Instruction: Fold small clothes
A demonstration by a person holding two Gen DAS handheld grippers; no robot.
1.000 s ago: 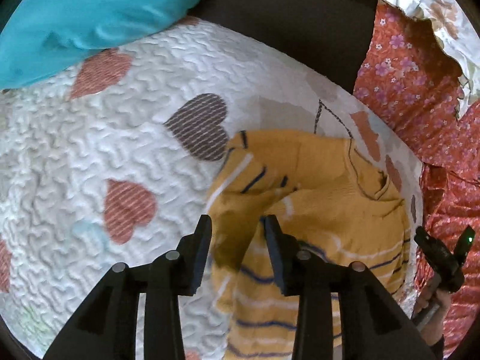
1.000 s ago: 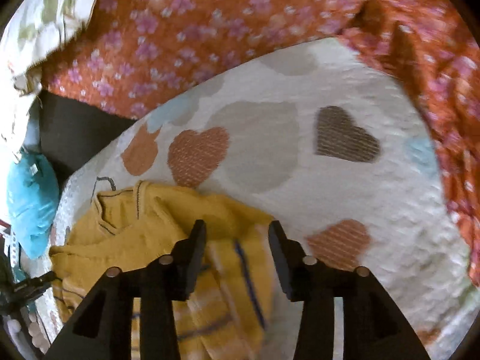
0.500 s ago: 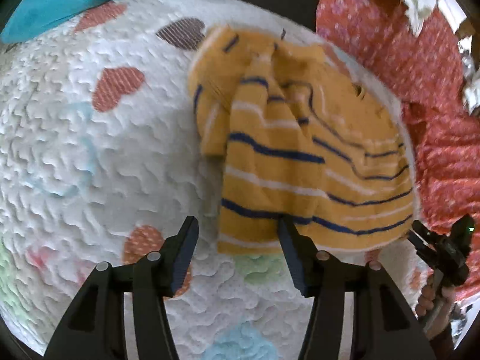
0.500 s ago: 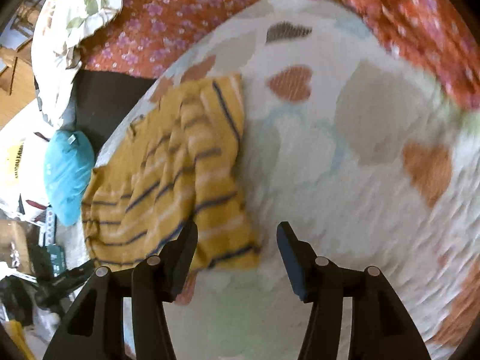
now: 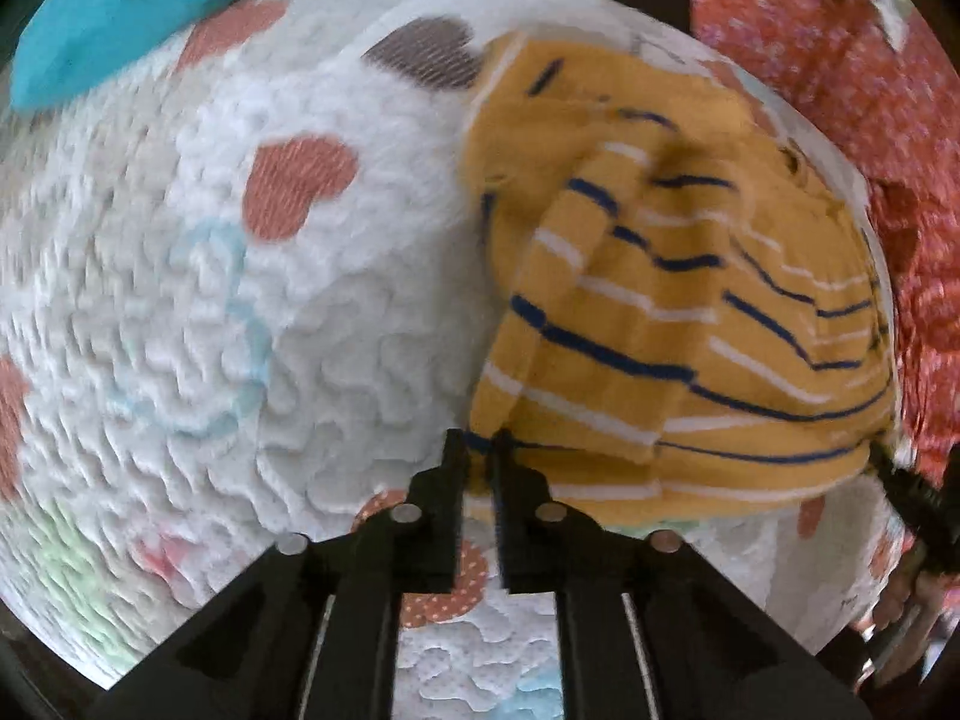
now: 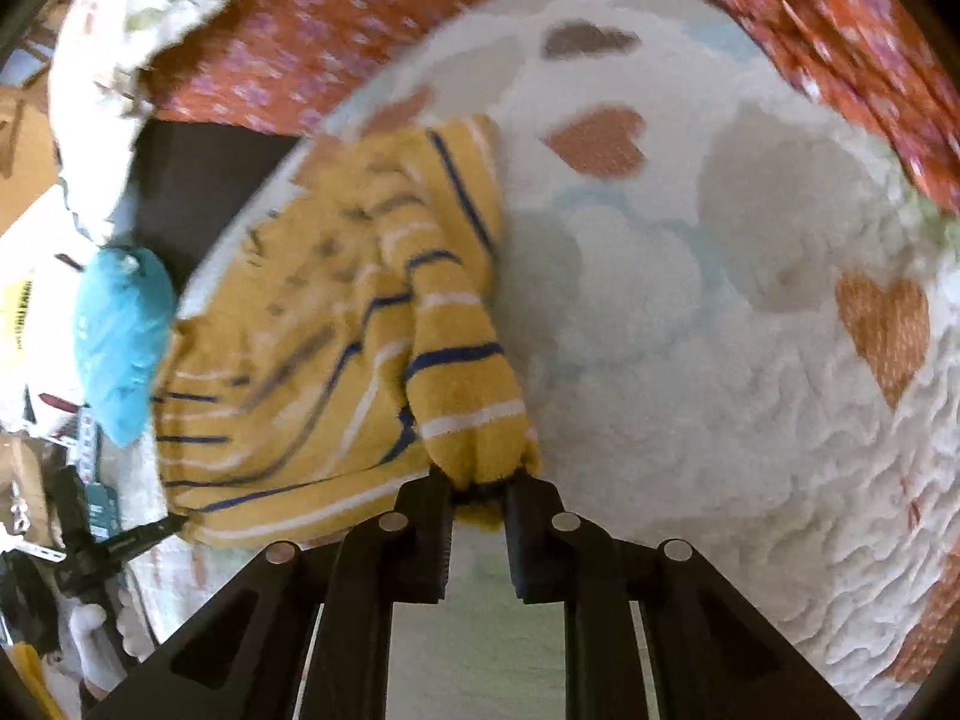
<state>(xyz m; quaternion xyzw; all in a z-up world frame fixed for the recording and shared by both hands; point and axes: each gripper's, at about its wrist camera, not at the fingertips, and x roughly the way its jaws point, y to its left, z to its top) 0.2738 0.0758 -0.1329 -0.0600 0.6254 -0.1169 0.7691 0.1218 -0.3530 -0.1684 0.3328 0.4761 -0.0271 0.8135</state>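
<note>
A yellow top with navy and white stripes (image 5: 660, 312) lies folded lengthwise on a white quilt with hearts (image 5: 240, 330). My left gripper (image 5: 478, 450) is at the near-left corner of its hem, jaws closing, with yellow cloth pinched between the pads. In the right wrist view the same top (image 6: 312, 360) spreads away to the left. My right gripper (image 6: 480, 489) is closing on the bunched near-right hem corner, cloth squeezed between its fingers. The other gripper (image 6: 120, 540) shows at the far hem corner.
A teal cushion (image 5: 150, 6) lies beyond the quilt. Red floral fabric (image 6: 360, 30) borders the quilt's far side, beside a white leaf-print pillow (image 6: 120, 18) and a dark gap (image 6: 192, 180). Quilt (image 6: 690, 330) stretches right of the top.
Both grippers came back from the top's upper part to its near hem, opened wider over the corners, then closed on the cloth. The top now lies with its sleeves folded in.
</note>
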